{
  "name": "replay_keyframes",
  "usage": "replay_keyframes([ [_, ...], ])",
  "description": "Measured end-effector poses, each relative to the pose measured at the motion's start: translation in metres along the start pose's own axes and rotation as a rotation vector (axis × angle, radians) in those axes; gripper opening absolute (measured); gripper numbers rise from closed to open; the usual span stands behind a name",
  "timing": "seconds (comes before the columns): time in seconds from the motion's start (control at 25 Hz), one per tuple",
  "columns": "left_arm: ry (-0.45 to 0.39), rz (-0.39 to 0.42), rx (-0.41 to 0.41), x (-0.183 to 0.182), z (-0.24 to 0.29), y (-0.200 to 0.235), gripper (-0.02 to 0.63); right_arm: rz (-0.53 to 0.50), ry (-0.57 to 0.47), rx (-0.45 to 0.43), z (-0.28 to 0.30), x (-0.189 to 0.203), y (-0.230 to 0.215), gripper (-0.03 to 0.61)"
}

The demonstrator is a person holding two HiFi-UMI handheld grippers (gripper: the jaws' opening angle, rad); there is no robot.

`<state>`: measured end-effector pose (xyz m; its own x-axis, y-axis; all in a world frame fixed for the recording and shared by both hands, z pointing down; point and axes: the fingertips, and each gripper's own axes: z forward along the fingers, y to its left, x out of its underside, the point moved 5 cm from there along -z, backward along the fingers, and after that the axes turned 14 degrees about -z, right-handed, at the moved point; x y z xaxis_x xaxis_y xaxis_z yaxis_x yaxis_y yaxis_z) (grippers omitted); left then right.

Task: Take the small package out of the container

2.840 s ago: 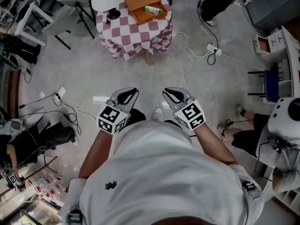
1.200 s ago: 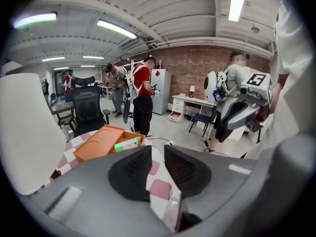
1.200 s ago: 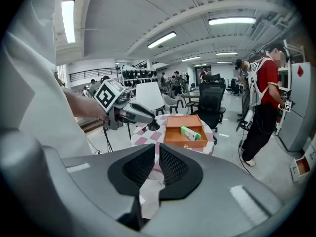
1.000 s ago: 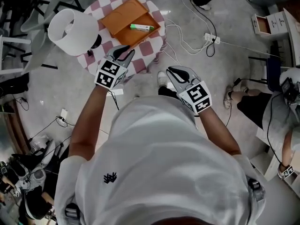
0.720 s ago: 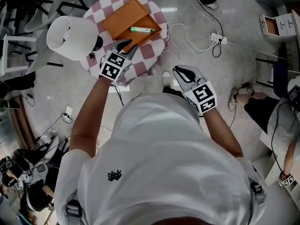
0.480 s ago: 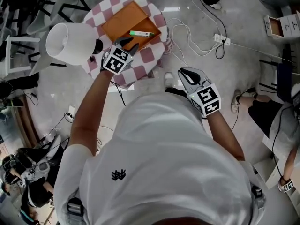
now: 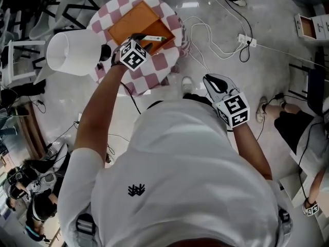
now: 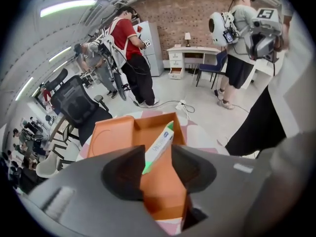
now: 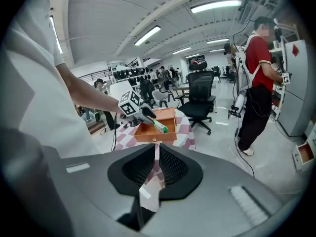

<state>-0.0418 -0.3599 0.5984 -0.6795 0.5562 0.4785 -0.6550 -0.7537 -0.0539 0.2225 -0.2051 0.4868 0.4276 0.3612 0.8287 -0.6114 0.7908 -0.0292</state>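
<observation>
The small package [image 7: 154,38], a white and green carton, lies inside the orange container [image 7: 131,22], close along one side wall. Whether it leans on that wall cannot be told. The container sits on a round table [image 7: 164,60] under a checked cloth.

The step in hand is judged to be the approach for the pick. The left gripper [image 7: 140,40] hangs over the container's near edge, angled down. Its jaws have just been opening and stand wide apart, with the package's near end between them but not pressed by either pad. The next move calls for lowering the jaws astride the carton's narrow width, closing, then lifting straight up over the rim.

The side wall leaves little room for the jaw on that side, so there is a risk of catching the wall or shifting the container. A white lamp [image 7: 72,53] stands just beside the left arm. The right gripper [image 7: 212,79] is well apart, off the table, with its jaws closed on nothing.
</observation>
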Motion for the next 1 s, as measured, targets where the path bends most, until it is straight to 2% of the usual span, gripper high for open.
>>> replay_keyframes([
  [0.08, 0.027, 0.052, -0.008, -0.001, 0.007, 0.002, 0.177, 0.007, 0.002, 0.002, -0.002, 0.001, -0.005, 0.025],
  [0.28, 0.117, 0.276, -0.019, 0.002, 0.026, 0.004, 0.179, 0.025, 0.003, 0.008, -0.007, 0.005, -0.017, 0.025],
  [0.44, 0.17, 0.368, 0.018, -0.001, 0.036, 0.001, 0.189, 0.037, 0.01, 0.007, -0.01, 0.009, -0.023, 0.025],
  [0.64, 0.216, 0.383, 0.053, -0.002, 0.051, 0.001, 0.189, 0.042, 0.013, -0.004, -0.012, 0.012, -0.028, 0.025],
  [1.0, 0.216, 0.354, 0.01, -0.008, 0.057, 0.007, 0.17, 0.029, 0.001, -0.017, -0.011, 0.012, -0.042, 0.025],
])
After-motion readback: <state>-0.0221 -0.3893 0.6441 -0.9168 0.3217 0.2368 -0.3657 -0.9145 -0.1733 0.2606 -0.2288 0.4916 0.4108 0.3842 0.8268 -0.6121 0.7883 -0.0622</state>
